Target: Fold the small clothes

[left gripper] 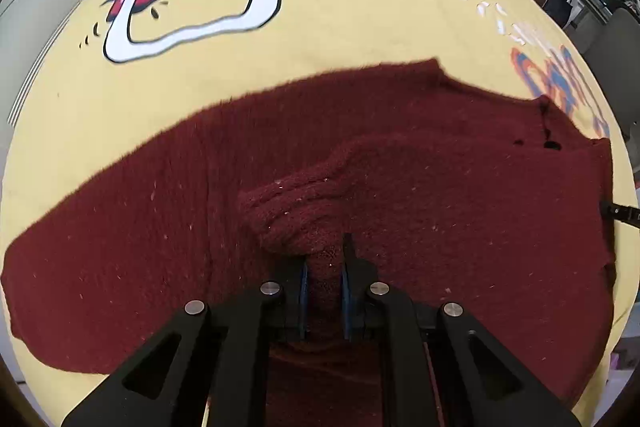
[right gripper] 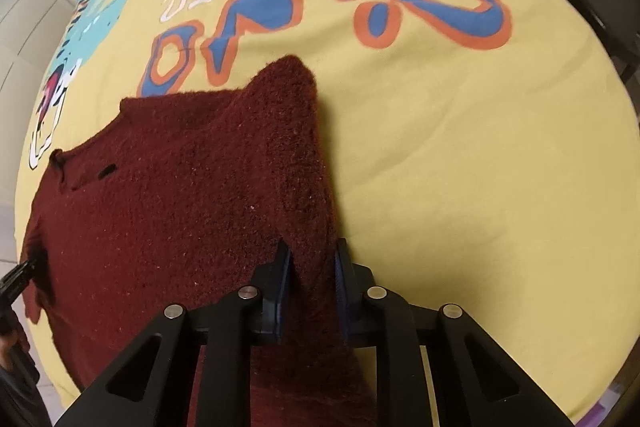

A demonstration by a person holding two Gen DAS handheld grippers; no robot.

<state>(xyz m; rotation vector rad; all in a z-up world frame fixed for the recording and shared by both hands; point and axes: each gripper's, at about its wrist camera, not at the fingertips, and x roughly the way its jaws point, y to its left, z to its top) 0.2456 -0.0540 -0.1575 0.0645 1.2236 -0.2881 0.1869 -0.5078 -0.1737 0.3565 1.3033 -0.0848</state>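
Fuzzy dark-red sweater [left gripper: 400, 167] lies spread on the yellow dinosaur cover [left gripper: 340, 39] | left gripper [left gripper: 324, 267] pinches a raised fold | right gripper [right gripper: 310, 267] pinches its edge, probably ready for folding

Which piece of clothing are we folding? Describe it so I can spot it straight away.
Look at the yellow sheet printed with a cartoon dinosaur and big blue-and-orange lettering. Spread on it is a dark red fuzzy knitted sweater, pinched by both grippers. It is the only garment there, plain and deep maroon against the bright print.
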